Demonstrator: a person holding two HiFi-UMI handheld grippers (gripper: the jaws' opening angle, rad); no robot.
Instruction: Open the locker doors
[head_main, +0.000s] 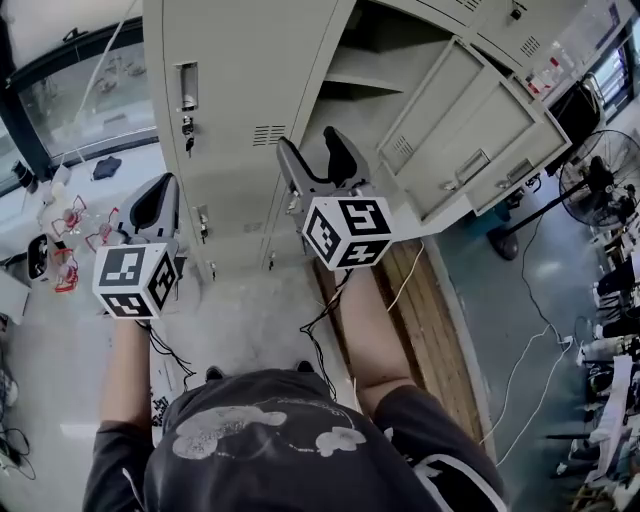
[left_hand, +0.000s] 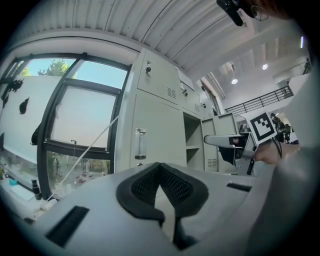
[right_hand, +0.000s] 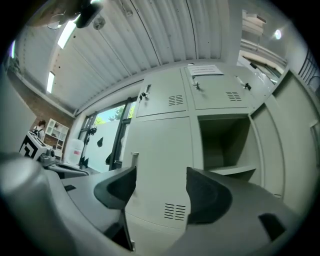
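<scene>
1. Left tongs (left_hand: 161, 169) clenched, ribbed black pads meeting, empty
2. Right tongs (right_hand: 161, 175) released, before the shut locker door (right_hand: 160, 140): smooth grey metal, slotted vent
3. Neighbouring door (head_main: 470, 130) hangs open

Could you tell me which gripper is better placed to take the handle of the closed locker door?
Probably the right gripper: its jaws stand apart, with the handle just ahead. The left gripper also faces it, but its jaws are together.
</scene>
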